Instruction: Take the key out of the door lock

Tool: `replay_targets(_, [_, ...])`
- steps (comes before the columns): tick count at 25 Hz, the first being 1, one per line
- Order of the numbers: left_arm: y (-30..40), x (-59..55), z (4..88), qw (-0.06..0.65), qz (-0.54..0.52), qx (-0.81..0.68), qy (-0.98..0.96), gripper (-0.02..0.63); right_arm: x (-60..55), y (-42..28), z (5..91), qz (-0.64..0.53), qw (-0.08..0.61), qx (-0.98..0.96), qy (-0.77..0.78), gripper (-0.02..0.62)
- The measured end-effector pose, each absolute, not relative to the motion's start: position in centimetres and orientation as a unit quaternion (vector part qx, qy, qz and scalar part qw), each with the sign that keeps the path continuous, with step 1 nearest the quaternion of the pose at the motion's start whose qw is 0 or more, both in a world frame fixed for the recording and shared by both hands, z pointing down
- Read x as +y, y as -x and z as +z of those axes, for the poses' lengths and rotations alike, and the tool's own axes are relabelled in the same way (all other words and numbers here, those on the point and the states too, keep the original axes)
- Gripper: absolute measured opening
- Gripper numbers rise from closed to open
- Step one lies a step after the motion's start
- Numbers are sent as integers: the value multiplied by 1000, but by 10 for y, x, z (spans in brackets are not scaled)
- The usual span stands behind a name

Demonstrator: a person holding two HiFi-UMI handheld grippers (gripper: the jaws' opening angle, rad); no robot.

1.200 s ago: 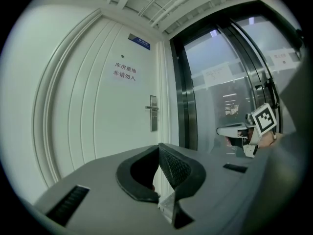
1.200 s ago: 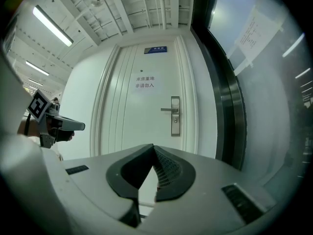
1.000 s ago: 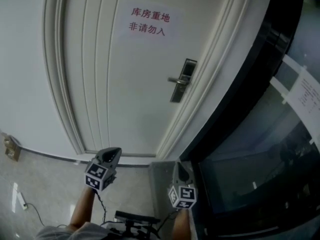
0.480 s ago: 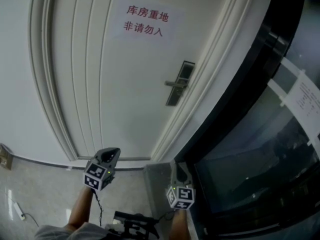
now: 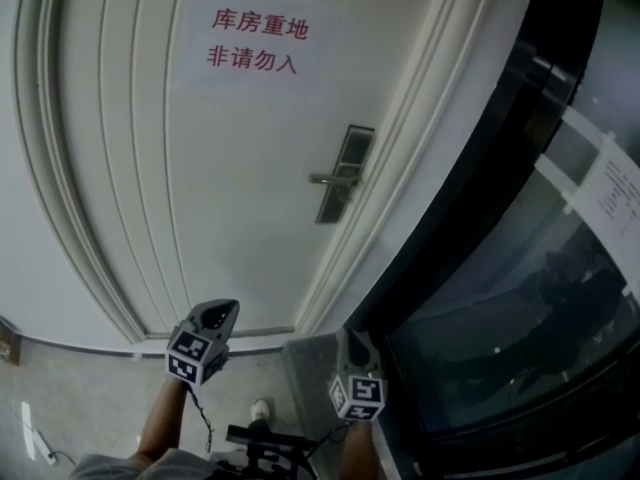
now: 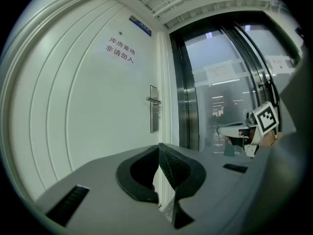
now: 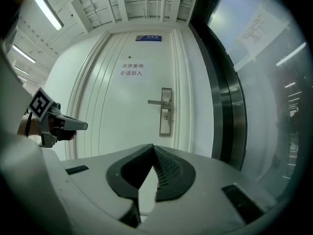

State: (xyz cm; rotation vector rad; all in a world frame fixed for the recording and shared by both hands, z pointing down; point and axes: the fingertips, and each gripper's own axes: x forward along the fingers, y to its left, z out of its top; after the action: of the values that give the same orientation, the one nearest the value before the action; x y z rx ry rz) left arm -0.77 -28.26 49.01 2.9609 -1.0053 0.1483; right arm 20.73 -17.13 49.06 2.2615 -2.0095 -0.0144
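Observation:
The white door (image 5: 230,168) carries a silver lock plate (image 5: 340,173) with a lever handle (image 5: 325,179) that points left. In the right gripper view a small key-like piece (image 7: 166,115) sits on the lock plate (image 7: 166,111) under the handle, too small to make out. My left gripper (image 5: 222,311) and right gripper (image 5: 352,344) are held low, well short of the door. Both are shut with nothing between the pads. The left gripper view shows its shut jaws (image 6: 159,147) and the lock plate (image 6: 153,109) far ahead.
A paper sign with red print (image 5: 255,40) hangs on the door above the lock. The moulded door frame (image 5: 420,148) runs along its right side, then a dark-framed glass wall (image 5: 520,298) with a posted sheet (image 5: 615,193). A shoe (image 5: 260,408) stands on the pale tiled floor.
The view has drawn closer to the door: the lock and sign look larger and have slid left. Both grippers keep about the same place in the head view and stay shut.

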Motion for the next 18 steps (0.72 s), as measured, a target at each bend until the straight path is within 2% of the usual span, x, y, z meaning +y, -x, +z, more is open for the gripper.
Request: replay_targets(18, [-60, -396, 483, 6, 55, -337, -940, 5, -294, -268, 484, -12, 70, -679, -731, 12])
